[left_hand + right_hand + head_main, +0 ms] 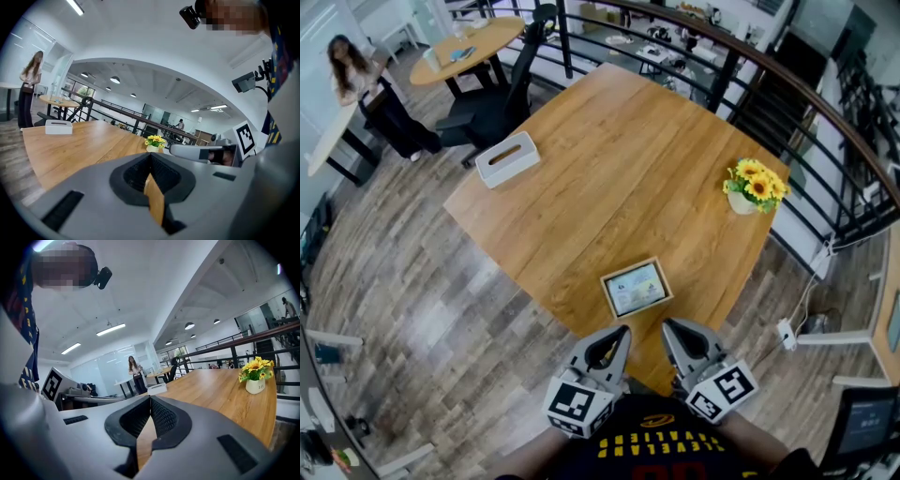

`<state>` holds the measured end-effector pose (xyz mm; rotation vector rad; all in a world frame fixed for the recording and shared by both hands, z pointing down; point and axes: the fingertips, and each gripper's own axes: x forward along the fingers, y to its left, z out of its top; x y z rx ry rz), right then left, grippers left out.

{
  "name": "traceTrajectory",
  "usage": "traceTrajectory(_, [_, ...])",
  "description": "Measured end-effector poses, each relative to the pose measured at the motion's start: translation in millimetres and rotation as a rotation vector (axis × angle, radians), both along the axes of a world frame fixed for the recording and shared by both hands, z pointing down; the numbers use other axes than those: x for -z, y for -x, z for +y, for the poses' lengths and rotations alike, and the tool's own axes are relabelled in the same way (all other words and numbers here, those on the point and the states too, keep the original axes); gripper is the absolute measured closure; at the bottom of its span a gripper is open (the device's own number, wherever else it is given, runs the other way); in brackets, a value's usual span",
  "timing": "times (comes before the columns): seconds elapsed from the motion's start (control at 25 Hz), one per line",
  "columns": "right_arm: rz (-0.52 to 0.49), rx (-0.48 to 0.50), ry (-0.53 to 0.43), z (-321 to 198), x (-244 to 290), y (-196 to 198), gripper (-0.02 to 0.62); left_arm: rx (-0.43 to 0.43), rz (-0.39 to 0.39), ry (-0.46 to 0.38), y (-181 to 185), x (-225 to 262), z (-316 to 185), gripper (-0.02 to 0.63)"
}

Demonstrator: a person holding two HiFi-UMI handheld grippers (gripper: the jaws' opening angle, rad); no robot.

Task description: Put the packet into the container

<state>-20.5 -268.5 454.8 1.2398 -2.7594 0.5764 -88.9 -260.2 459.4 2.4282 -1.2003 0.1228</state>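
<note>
Wooden table (pixel 609 178) carries a flat packet (pixel 636 287) at lower centre and a white container (pixel 507 158) at upper left. At the bottom, the left gripper (pixel 622 334) and the right gripper (pixel 670 330) have their jaws closed and empty.

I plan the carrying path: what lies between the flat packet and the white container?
Nothing; the head view shows only bare table between the packet and the white container.

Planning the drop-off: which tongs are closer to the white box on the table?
Left. In the head view the left tongs lie down and right of the white box; the right tongs sit beside them, further right still.
</note>
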Motion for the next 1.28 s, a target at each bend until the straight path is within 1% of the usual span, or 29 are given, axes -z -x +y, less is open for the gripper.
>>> traceTrajectory(0.2, [-0.005,-0.002,-0.013,2,4,1,0.584,0.018,-0.007,0.004,3,6,-2,0.606])
traceTrajectory(0.32, [0.001,-0.011,-0.039,1,7,0,0.584,0.01,0.001,-0.014,3,2,1,0.606])
traceTrajectory(0.4, [0.004,-0.013,-0.054,1,9,-1,0.584,0.02,0.003,-0.026,4,3,0,0.606])
traceTrajectory(0.52, [0.003,-0.011,-0.058,0,9,1,0.585,0.042,-0.008,-0.011,6,10,-6,0.606])
traceTrajectory(0.68, [-0.007,-0.01,-0.065,-2,11,3,0.584,0.036,0.003,-0.01,3,9,-6,0.606])
traceTrajectory(0.84, [0.007,-0.005,-0.086,-3,16,3,0.586,0.005,0.002,-0.016,-2,7,-4,0.606])
traceTrajectory(1.16, [0.005,-0.01,-0.088,-4,17,1,0.586,0.003,-0.008,-0.014,-4,6,-6,0.606])
traceTrajectory(1.28, [0.006,-0.006,-0.083,-4,16,1,0.586,0.008,-0.009,-0.028,-4,5,-8,0.606])
